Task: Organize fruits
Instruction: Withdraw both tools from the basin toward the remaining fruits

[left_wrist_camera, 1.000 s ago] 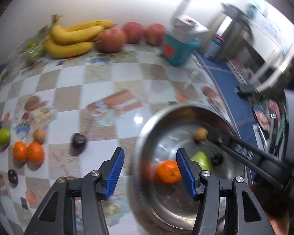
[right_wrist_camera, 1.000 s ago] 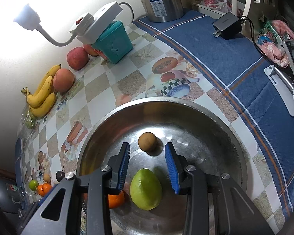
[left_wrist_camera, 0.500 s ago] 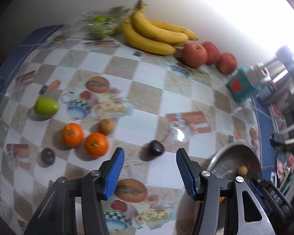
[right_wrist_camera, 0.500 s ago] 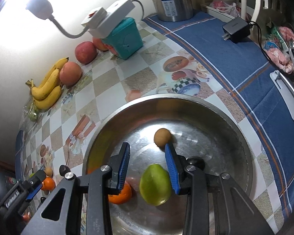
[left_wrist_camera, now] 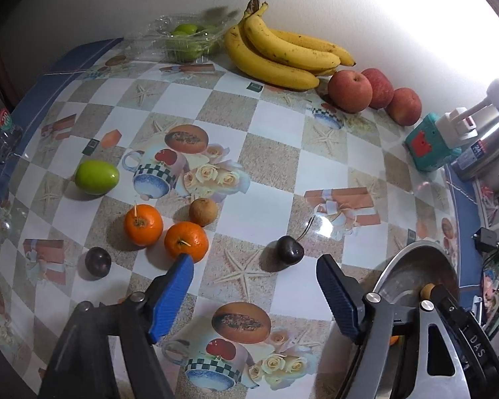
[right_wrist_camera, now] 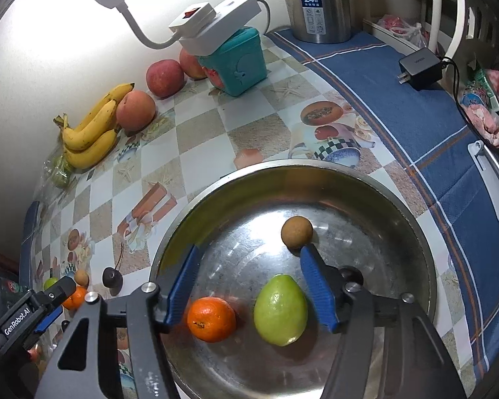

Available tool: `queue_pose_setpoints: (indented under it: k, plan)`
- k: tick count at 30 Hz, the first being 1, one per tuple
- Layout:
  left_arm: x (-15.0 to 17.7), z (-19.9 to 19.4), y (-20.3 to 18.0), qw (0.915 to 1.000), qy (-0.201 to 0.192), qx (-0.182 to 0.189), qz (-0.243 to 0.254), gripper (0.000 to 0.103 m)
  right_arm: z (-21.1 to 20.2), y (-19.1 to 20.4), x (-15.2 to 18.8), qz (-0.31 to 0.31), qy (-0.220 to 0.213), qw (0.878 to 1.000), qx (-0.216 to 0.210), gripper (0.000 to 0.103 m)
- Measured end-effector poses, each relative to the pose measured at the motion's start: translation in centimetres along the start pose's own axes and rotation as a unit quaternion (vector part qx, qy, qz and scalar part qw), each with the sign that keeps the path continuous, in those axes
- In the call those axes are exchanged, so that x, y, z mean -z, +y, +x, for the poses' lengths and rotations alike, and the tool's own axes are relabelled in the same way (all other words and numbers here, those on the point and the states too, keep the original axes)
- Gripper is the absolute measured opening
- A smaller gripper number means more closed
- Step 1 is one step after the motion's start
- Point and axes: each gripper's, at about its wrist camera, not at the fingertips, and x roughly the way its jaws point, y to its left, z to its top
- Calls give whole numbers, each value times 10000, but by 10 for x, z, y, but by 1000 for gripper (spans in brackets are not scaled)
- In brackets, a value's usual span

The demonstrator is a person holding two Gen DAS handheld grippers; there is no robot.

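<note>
Left gripper [left_wrist_camera: 254, 262] fingers just spread, empty, over the cherry [left_wrist_camera: 289, 248] at lower centre; right gripper [right_wrist_camera: 248, 259] fingers just spread, empty, above the bowl [right_wrist_camera: 425, 249].

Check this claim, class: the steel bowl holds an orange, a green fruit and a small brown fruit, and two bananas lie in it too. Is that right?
Not quite. The bananas are not in the steel bowl; they lie on the table by the wall, as the right wrist view shows. The orange, green fruit and small brown fruit are in the bowl.
</note>
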Motion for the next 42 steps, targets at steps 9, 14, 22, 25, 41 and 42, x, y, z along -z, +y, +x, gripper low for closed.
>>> queue_pose_setpoints:
  k: [9,14,22,25,41,42]
  plan:
    - [1,6,7,9997,74,-120,-196,103,6,4,3,-99,47,9999,46,87]
    - [2,10,11,9993,160,-143,-295,103,7,4,3,-136,65,9999,77,88]
    - [3,13,16,9987,222,-242,-396,103,8,6,5,-174,65,9998,46,101]
    - [3,14,18,9985,244,-239,-434,103,8,6,5,-155,66,9999,-24,102]
    - [-4,-2,8,9971,-64,-553,522,103,6,14,5,-290,130,9995,-81,102]
    - [-5,-6,8,9958,-149,-629,652,103,6,16,5,-339,140,9993,-94,102]
